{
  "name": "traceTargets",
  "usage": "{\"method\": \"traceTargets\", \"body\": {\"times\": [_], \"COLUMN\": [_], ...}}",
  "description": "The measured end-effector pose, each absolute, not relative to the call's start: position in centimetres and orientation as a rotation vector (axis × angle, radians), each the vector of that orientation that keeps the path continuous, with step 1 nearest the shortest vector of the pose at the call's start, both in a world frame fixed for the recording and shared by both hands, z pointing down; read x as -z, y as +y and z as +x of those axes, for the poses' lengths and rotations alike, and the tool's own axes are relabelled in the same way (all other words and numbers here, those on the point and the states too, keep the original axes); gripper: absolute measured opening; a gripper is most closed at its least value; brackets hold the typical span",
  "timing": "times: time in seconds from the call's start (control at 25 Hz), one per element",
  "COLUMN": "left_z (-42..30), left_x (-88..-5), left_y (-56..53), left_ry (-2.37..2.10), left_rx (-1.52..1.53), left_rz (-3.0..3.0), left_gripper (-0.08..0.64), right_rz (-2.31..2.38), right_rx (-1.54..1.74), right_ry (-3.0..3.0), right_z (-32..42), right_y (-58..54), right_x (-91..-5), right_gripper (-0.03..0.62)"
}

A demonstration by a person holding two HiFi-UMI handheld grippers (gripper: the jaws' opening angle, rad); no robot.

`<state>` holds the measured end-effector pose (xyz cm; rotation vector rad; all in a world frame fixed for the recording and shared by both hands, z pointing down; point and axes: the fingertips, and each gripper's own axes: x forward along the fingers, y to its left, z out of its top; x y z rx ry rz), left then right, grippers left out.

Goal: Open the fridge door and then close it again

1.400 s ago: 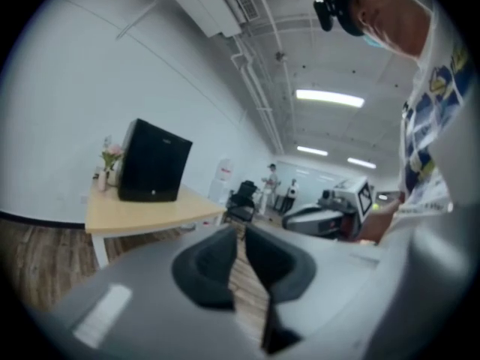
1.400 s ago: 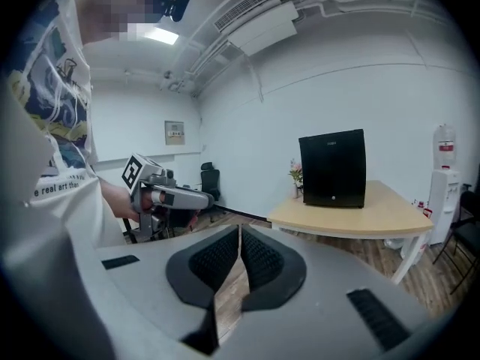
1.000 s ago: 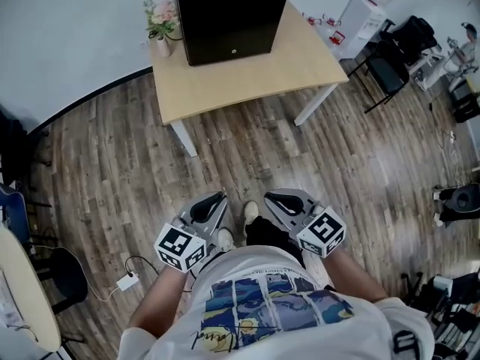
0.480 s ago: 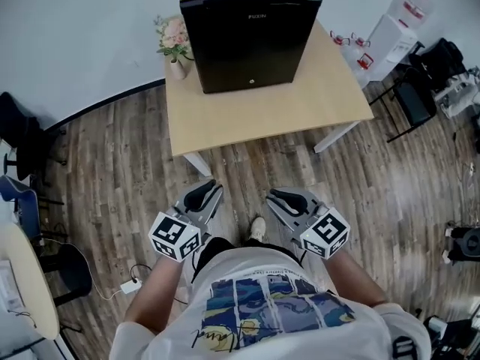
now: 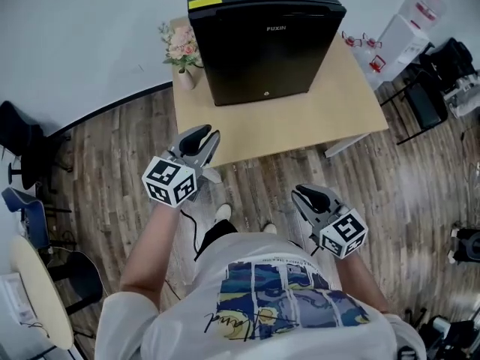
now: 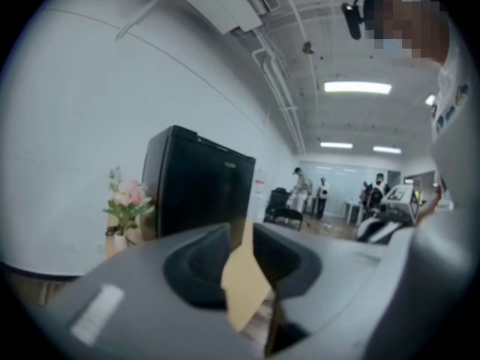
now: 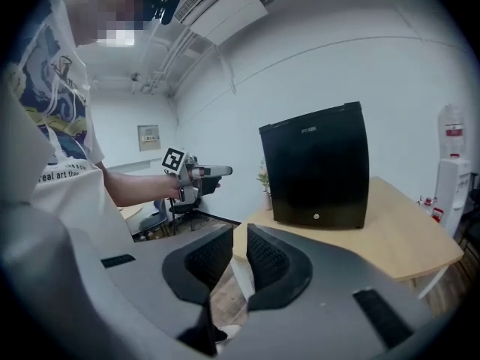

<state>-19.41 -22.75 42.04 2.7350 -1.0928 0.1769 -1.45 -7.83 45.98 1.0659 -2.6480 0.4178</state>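
Forward since earlier, the left gripper (image 5: pixel 206 137) hovers at the table (image 5: pixel 315 118) edge, with the right gripper (image 5: pixel 306 193) behind over open floor (image 5: pixel 390 193). The shut fridge (image 5: pixel 262 43) sits on the table, rear cropped. Left gripper view: jaws just widening, empty. Right gripper view: narrow empty gap.

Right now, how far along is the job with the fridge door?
Nothing looks done: the fridge door is shut and untouched. In hand: the left gripper is raised near the table edge, short of the door; its jaws have just been opening, with nothing between them. The right gripper hangs lower, empty. Remaining: grasp the door, open it, close it.
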Motion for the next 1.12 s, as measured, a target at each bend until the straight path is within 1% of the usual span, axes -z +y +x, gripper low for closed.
{"method": "traceTargets", "body": {"times": [0.28,0.52,0.96,1.12], "left_z": [-21.4,-22.0,-21.6,-21.4], "left_x": [-39.8,-38.5,-37.5,-37.4], "left_y": [-33.6,-39.7,-46.0,-46.5], "left_ry": [-0.98,-0.873,-0.779,-0.747], "left_rx": [-0.191,-0.192,-0.143,-0.128], "left_rz": [2.848,2.926,2.976,2.985], "left_gripper": [0.097,0.125,0.167,0.167], "right_rz": [1.296,1.444,1.632,1.662], "right_rx": [-0.447,-0.461,-0.542,-0.556], "right_ry": [-2.573,-2.507,-2.377,-2.353], "right_z": [-3.3,-5.9,-7.6,-7.6], "right_y": [-11.8,-13.2,-11.9,-12.0], "right_x": [-45.2,-45.5,-46.9,-47.0], "right_gripper": [0.044,0.044,0.044,0.044]}}
